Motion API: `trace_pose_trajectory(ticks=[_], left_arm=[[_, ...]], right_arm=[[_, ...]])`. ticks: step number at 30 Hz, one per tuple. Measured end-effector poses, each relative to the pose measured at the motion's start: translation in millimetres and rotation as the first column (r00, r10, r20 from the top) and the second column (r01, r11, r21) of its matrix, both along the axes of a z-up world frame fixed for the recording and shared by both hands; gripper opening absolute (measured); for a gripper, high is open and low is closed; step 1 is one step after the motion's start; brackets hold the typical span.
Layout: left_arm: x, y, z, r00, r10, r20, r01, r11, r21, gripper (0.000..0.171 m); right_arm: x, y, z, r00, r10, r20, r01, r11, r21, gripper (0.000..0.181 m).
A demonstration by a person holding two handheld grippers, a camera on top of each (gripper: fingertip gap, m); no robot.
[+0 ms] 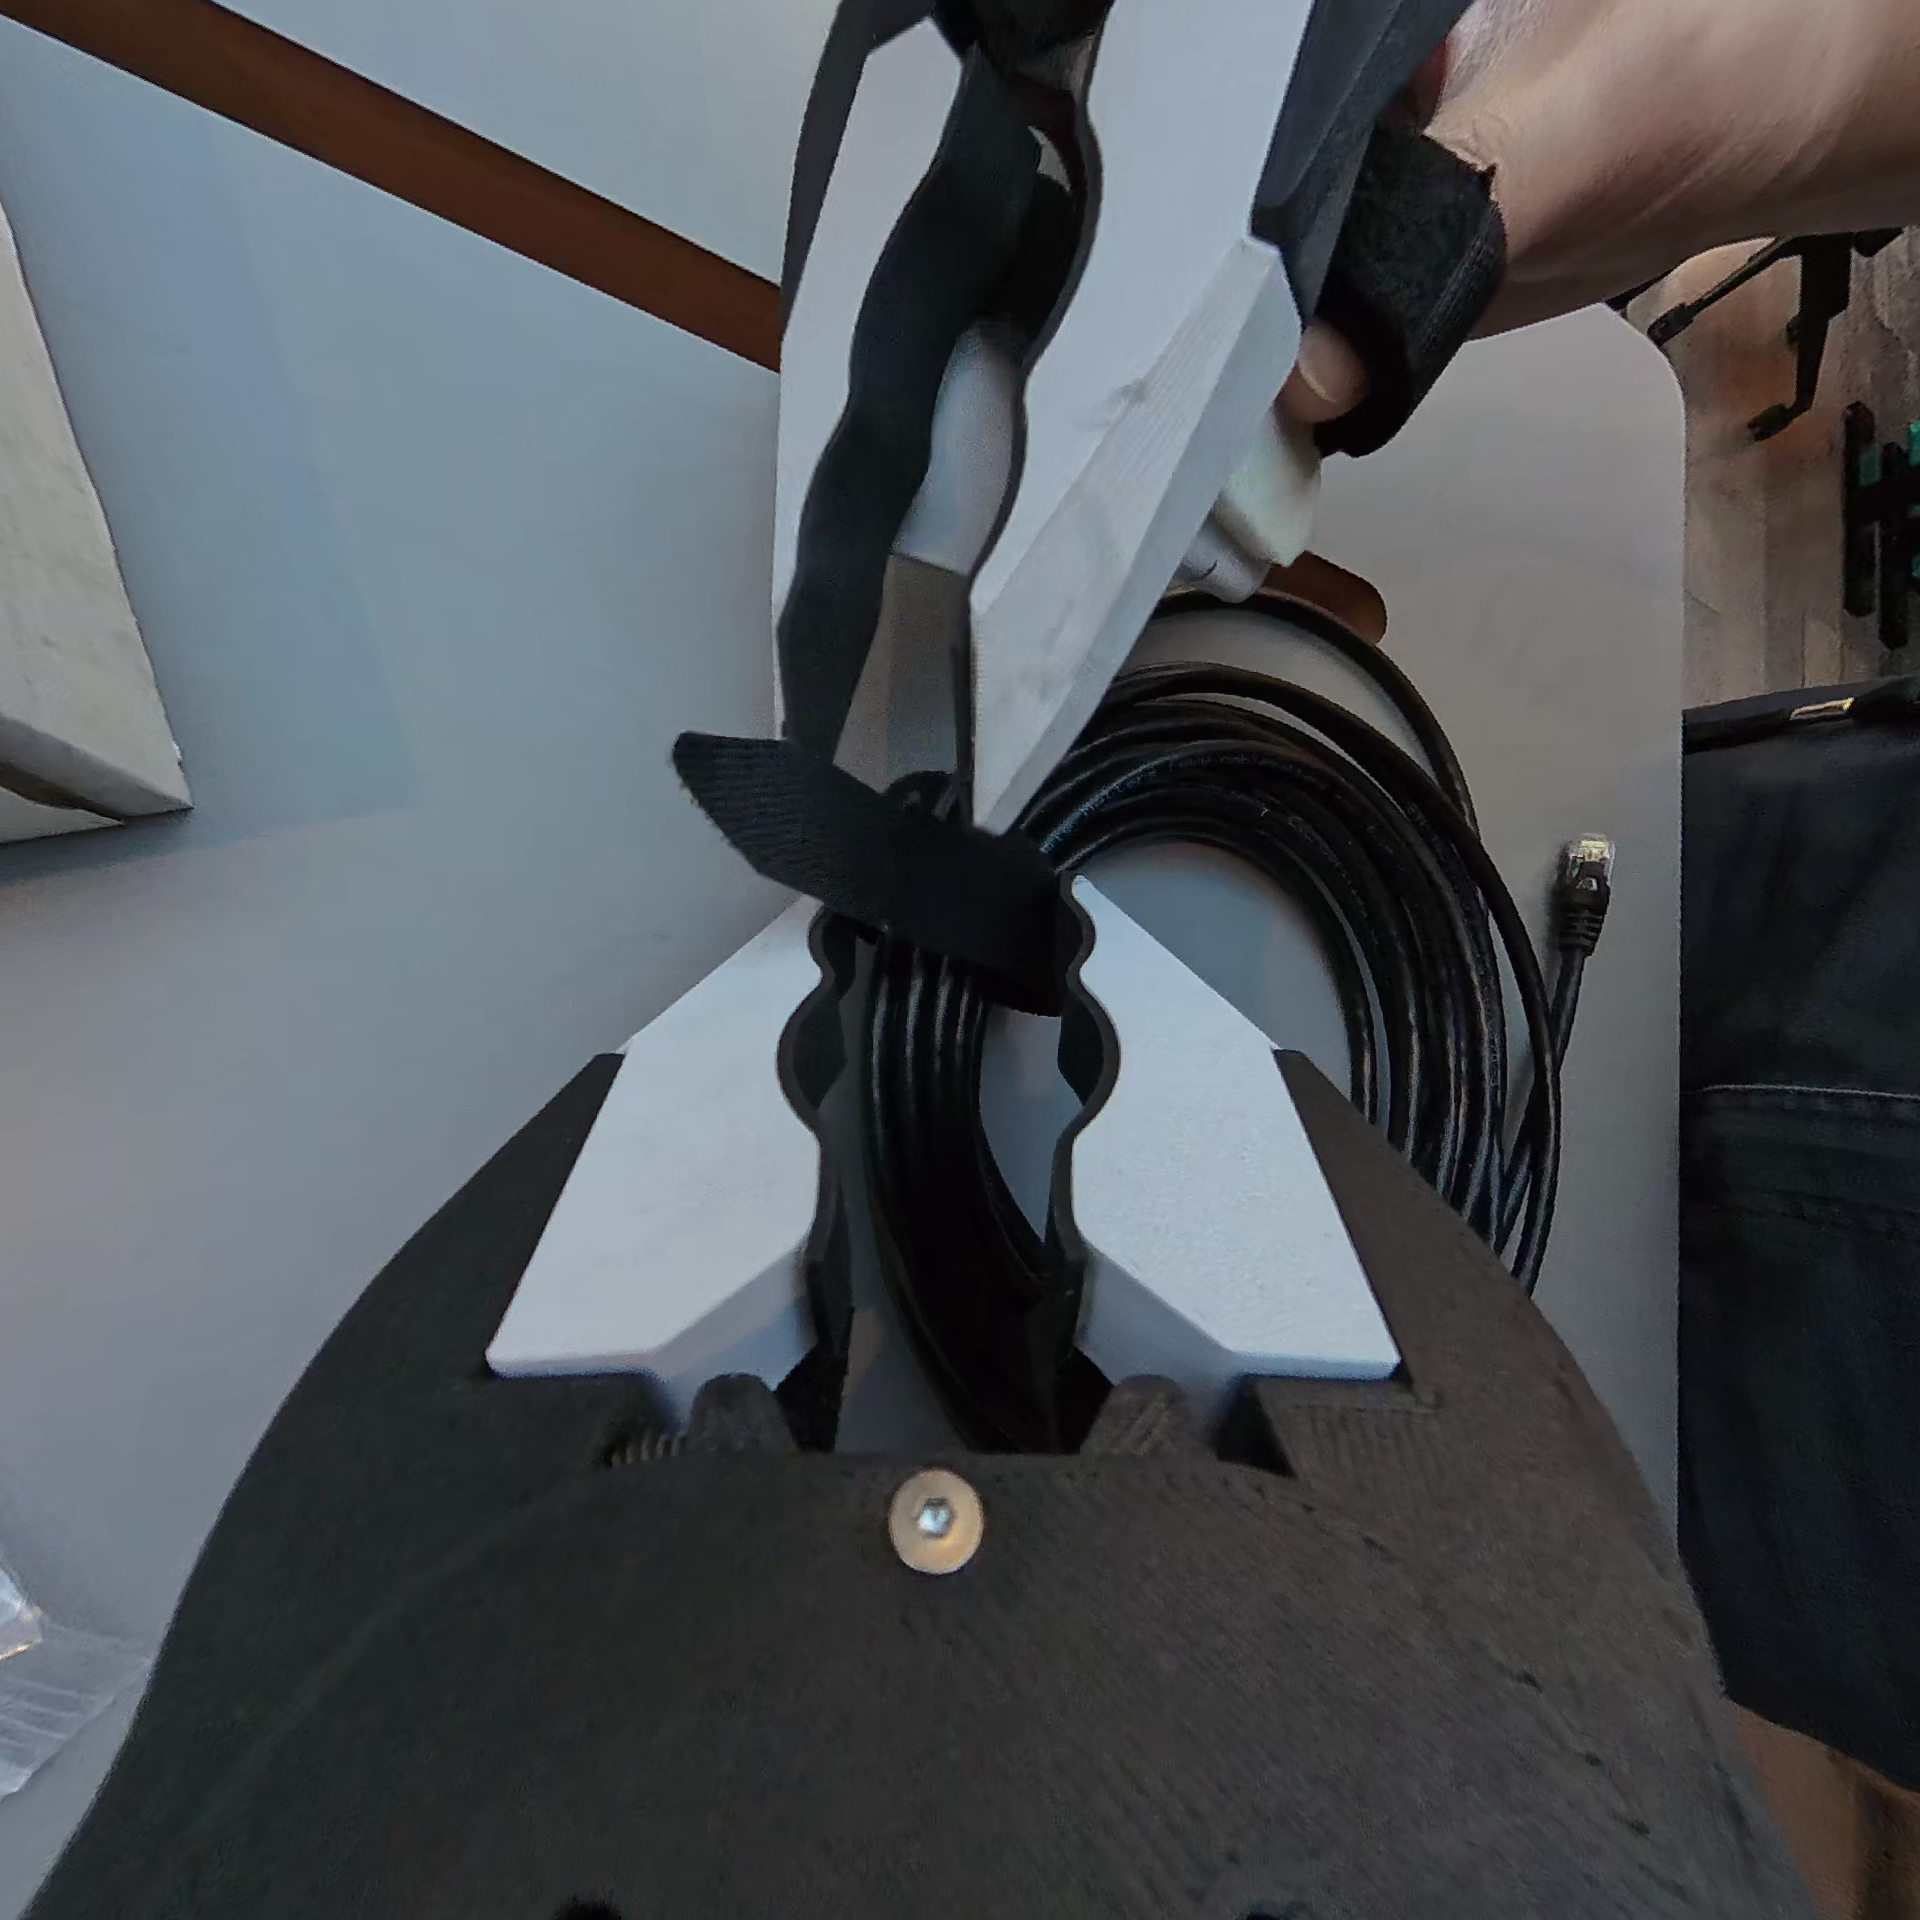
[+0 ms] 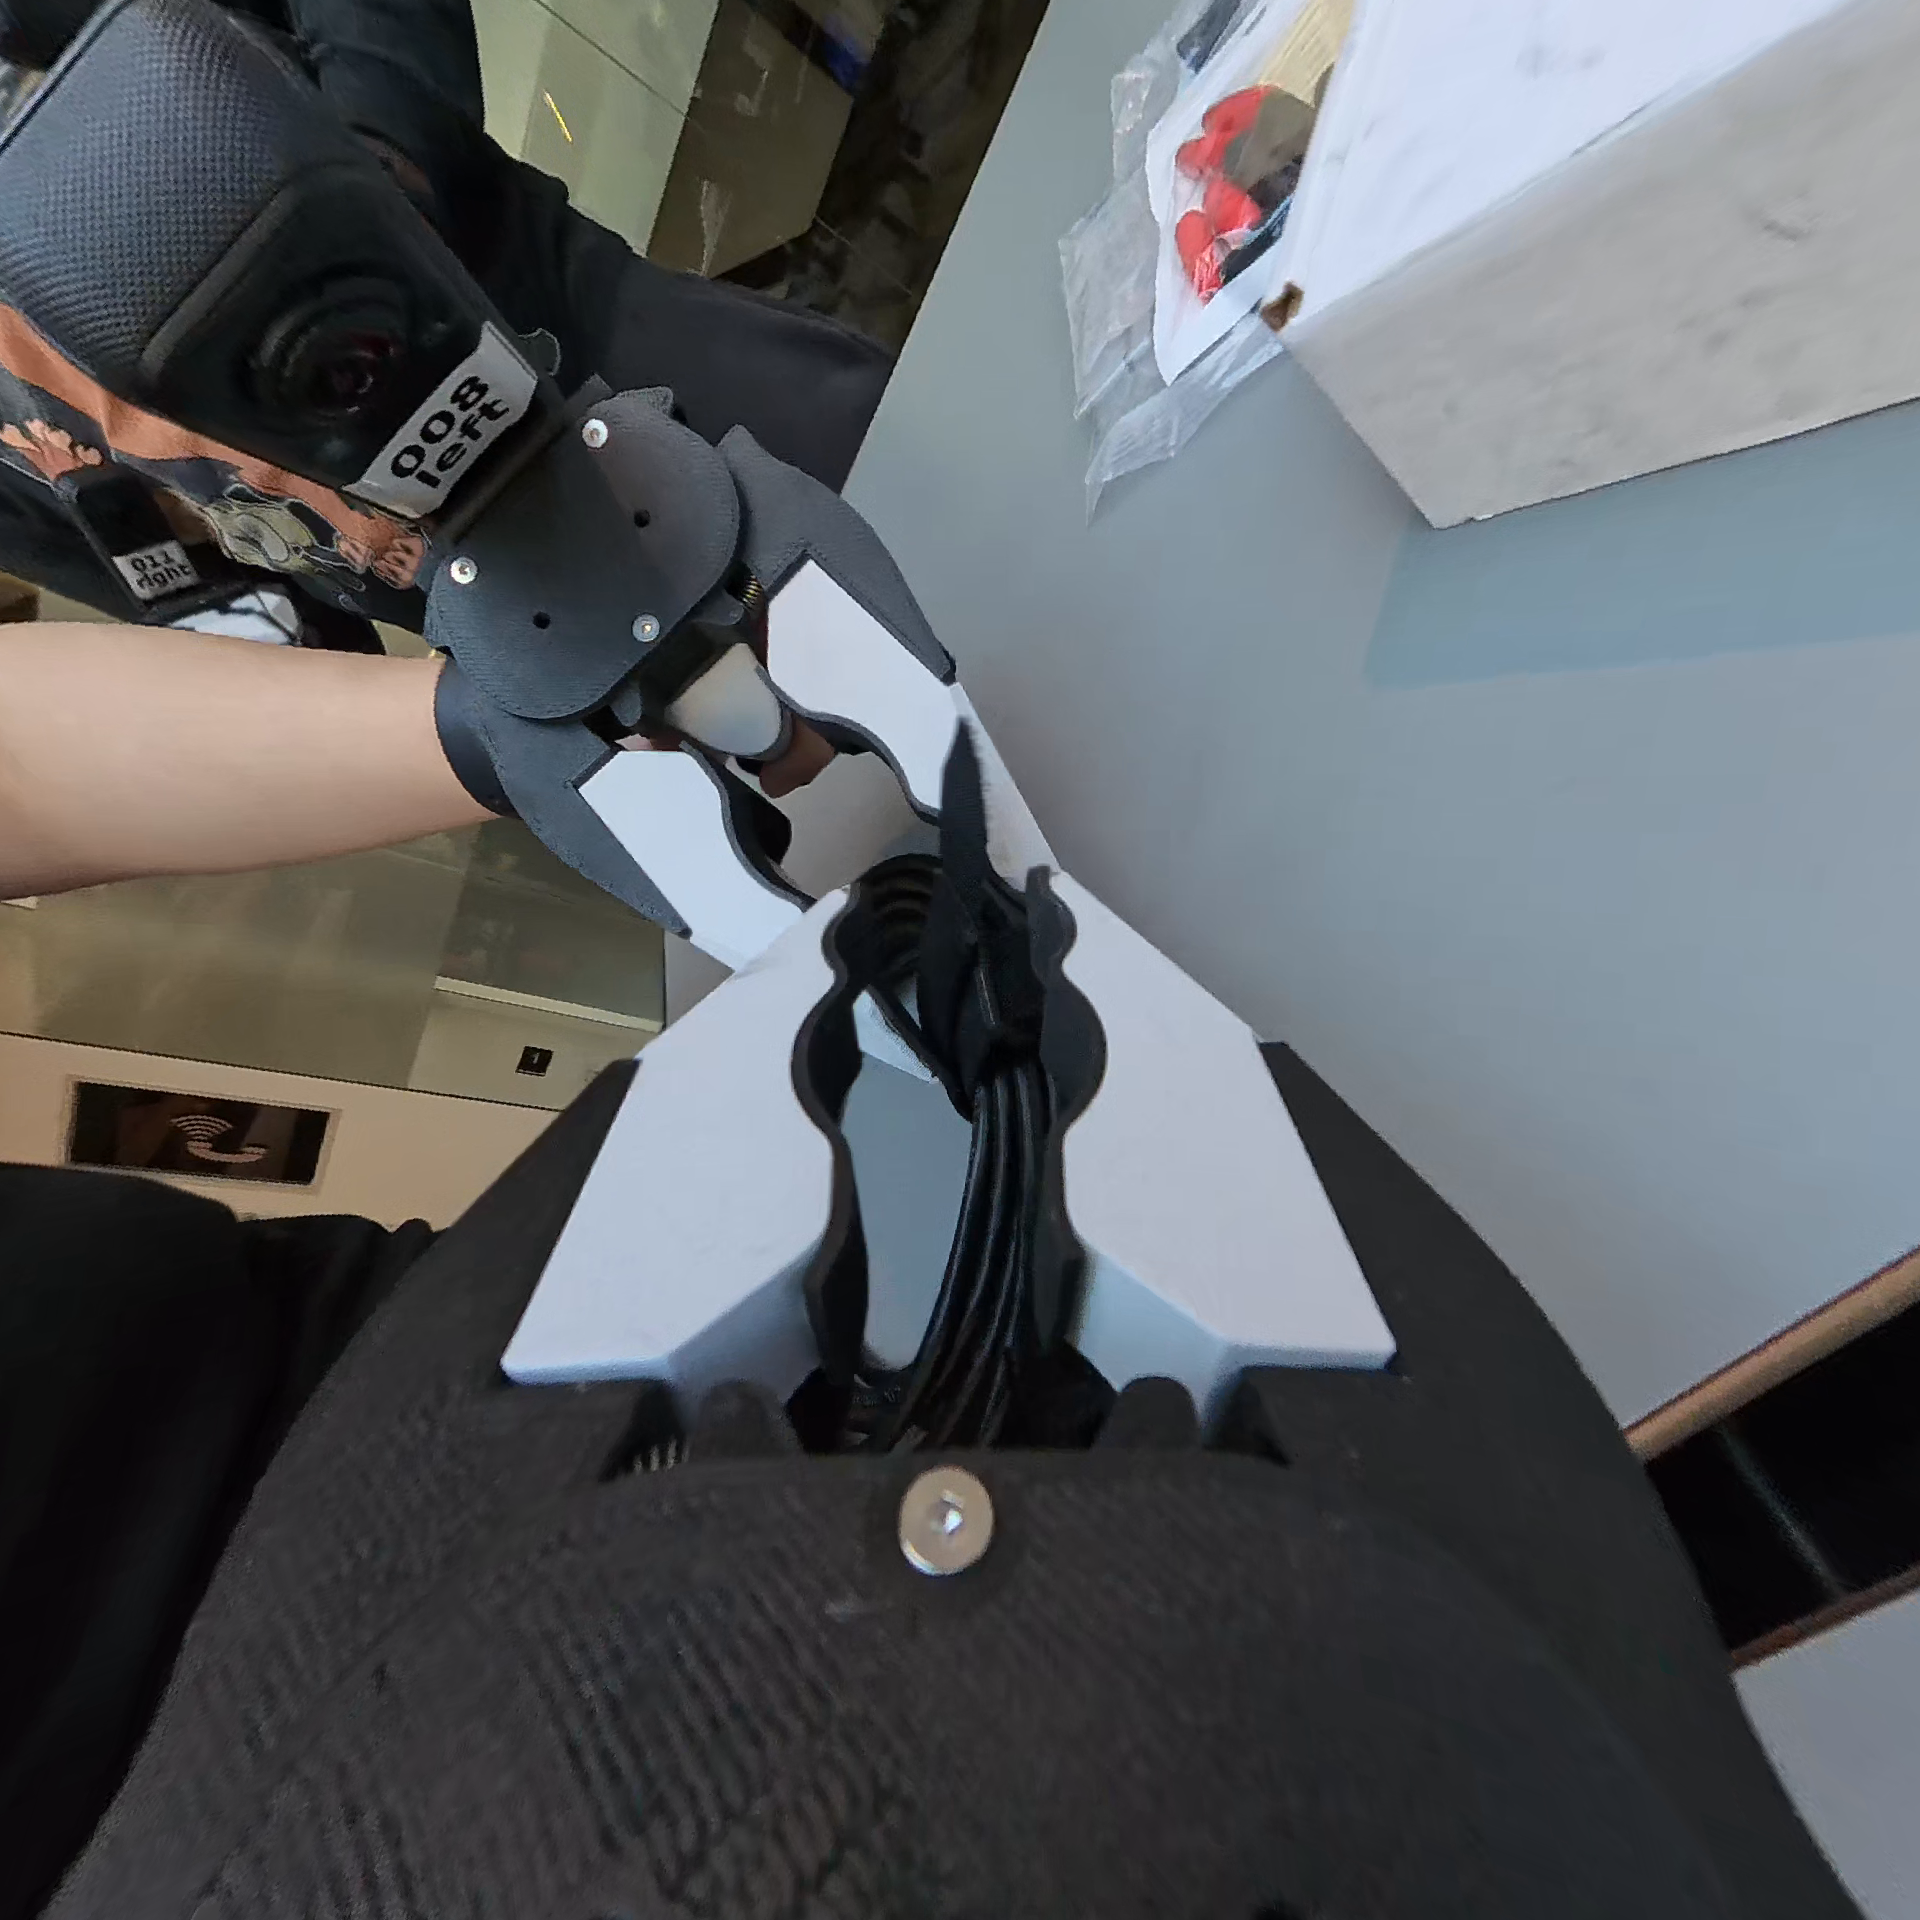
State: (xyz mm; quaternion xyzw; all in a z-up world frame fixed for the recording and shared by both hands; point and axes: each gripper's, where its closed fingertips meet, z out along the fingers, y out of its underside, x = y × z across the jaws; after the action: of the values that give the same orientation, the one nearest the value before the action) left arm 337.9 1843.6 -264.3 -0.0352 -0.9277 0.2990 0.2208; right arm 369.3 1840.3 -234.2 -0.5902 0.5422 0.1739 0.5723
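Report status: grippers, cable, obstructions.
Left hand-held gripper shut on cable coil. Right hand-held gripper shut on coil at strap. Nothing obstructing.

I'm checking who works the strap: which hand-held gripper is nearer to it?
Right. The right hand-held gripper has the strap pinched at its tips, around the cable. The left hand-held gripper clamps the cable just beside the strap.

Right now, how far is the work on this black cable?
Done: the cable is coiled, and the strap goes around it. In hand: the left claw holds the cable; the right claw pinches the strap. Left: the strap's tail sticks out loose.
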Motion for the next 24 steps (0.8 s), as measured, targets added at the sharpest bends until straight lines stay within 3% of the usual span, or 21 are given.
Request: trace_pose_trajectory(ticks=[4,6,11,15,24], left_arm=[[-0.3,-0.4,-0.5,1.000,-0.001,-0.004,0.001,1.000,0.002,0.037],[-0.7,-0.4,-1.0,1.000,-0.002,-0.007,0.002,1.000,0.006,0.038],[-7.1,2.5,-7.2,0.999,-0.017,-0.052,0.020,0.998,0.058,0.051],[-7.6,1.7,-7.9,0.999,-0.008,-0.032,0.009,0.999,0.044,0.048],[-7.9,2.1,-10.7,1.000,0.011,0.004,-0.011,0.999,0.048,0.043]], right_arm=[[8.8,-2.0,-1.2,0.999,-0.033,-0.020,0.033,0.999,0.008,0.027],[9.0,0.1,2.6,0.999,-0.014,-0.034,0.015,0.998,0.054,0.000],[1.2,-1.2,4.9,0.998,-0.004,-0.060,0.008,0.997,0.072,0.000],[5.1,-19.5,2.8,0.989,-0.114,-0.098,0.123,0.988,0.090,0.000],[5.9,-23.6,-25.2,0.972,-0.059,-0.227,0.075,0.995,0.061,0.000]])
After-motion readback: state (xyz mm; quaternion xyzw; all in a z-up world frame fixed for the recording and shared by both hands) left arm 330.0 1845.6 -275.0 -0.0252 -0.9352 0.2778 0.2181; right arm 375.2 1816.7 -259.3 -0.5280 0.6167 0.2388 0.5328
